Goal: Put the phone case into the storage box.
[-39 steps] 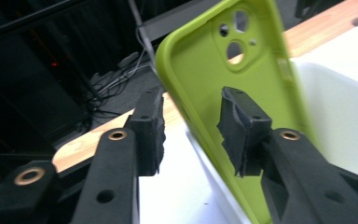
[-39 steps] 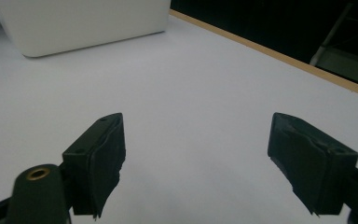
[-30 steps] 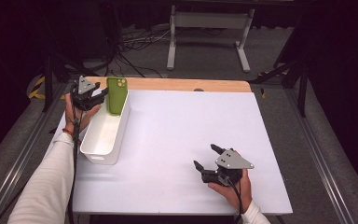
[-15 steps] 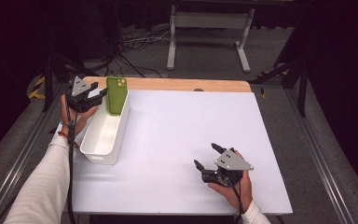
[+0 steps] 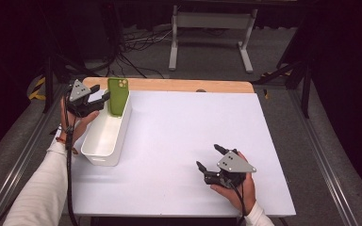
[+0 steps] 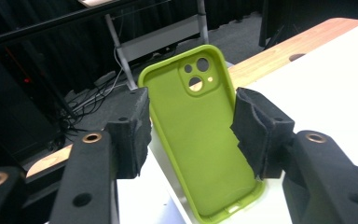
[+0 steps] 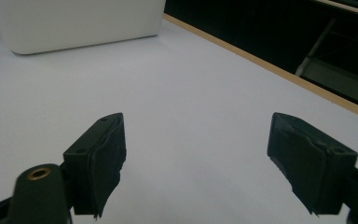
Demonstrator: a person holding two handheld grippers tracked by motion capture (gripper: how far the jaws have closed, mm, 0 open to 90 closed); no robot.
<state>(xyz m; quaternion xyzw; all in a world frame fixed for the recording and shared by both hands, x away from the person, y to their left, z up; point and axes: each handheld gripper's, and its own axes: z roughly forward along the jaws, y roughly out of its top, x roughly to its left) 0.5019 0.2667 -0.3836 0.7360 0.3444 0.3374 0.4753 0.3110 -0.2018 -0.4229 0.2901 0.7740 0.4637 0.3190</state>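
We see a dark room with black curtains and cables on the floor, and a flat white table with a strip of bare wood along its far edge. On the left side sits a long white plastic bin with smooth walls and round corners. A green phone case stands nearly upright at the bin's far end, soft-looking, with round holes near its top. Our left gripper has just been opening; its rough black foam pads sit spread on each side of the case, not pressing it. The case's bottom edge is cut off. Our right gripper rests spread wide over bare table, holding nothing.
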